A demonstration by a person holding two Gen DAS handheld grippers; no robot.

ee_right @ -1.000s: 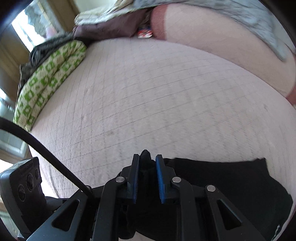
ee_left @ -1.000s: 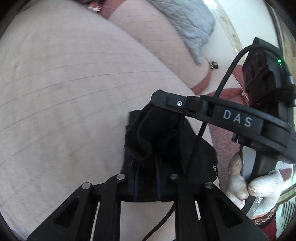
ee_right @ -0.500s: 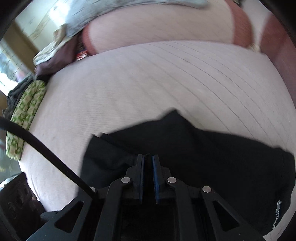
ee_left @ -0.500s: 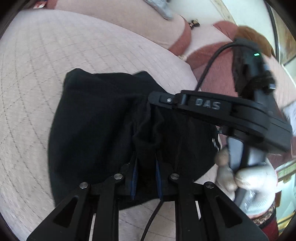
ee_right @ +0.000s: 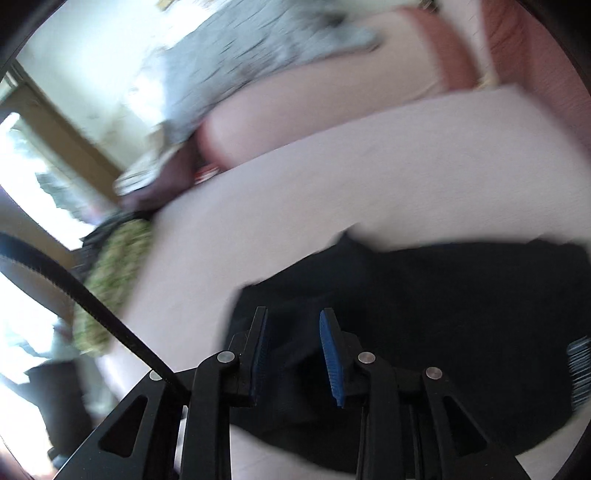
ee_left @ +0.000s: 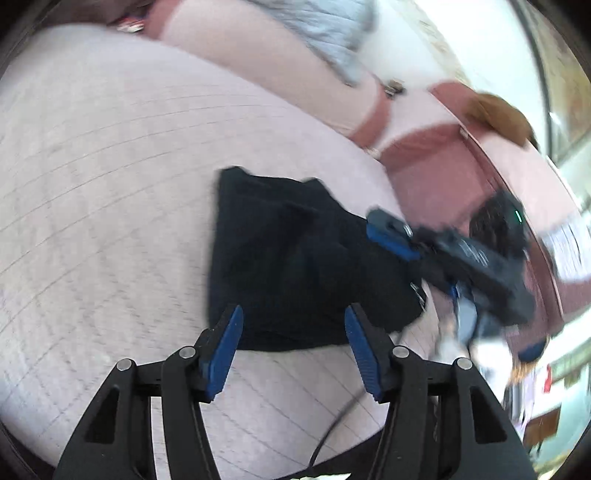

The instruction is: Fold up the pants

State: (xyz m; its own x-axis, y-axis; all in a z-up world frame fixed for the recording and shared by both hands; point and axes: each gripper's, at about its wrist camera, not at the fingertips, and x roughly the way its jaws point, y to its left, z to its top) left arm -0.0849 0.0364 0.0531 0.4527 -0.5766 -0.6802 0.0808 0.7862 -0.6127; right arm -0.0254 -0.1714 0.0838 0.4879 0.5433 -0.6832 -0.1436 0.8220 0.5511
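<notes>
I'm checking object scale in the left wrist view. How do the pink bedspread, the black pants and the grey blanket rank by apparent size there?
1. pink bedspread
2. black pants
3. grey blanket, though it lies farther away and is cut off by the frame edge, so its rank is unsure.

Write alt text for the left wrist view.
The left hand-held gripper is open and empty above black pants folded into a compact bundle on a pale quilted bed. The right hand-held gripper, blurred, sits at the bundle's right edge.
</notes>
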